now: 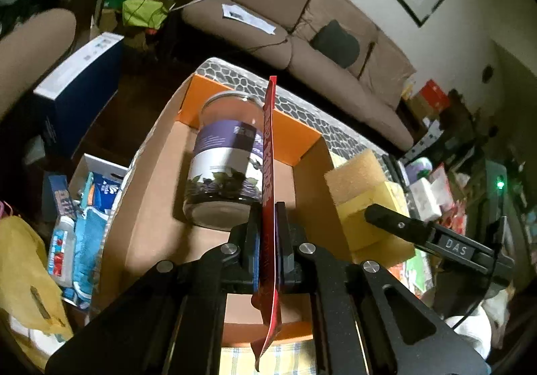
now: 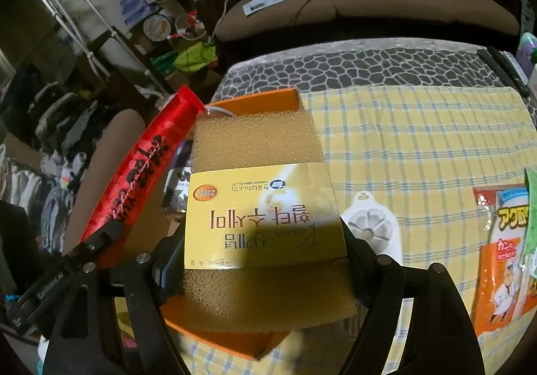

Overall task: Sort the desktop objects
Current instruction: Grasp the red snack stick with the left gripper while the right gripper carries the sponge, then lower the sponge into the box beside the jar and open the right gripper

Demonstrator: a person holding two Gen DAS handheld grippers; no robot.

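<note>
My left gripper (image 1: 267,230) is shut on a flat red packet (image 1: 268,153), held edge-up over an open cardboard box (image 1: 151,207) with orange flaps. A glass jar (image 1: 225,160) with a purple label lies in the box. My right gripper (image 2: 261,261) is shut on a yellow sponge pack (image 2: 261,214) with a gold Korean label, held at the box's right edge. The sponge (image 1: 362,180) and right gripper's finger (image 1: 396,220) also show in the left wrist view. The red packet (image 2: 141,167) shows at left in the right wrist view.
A yellow checked cloth (image 2: 419,147) covers the table. On it lie a white plastic slicer (image 2: 372,224) and an orange snack packet (image 2: 500,257). A brown sofa (image 1: 302,22) stands behind. Clutter and bags (image 1: 77,224) sit on the floor at left.
</note>
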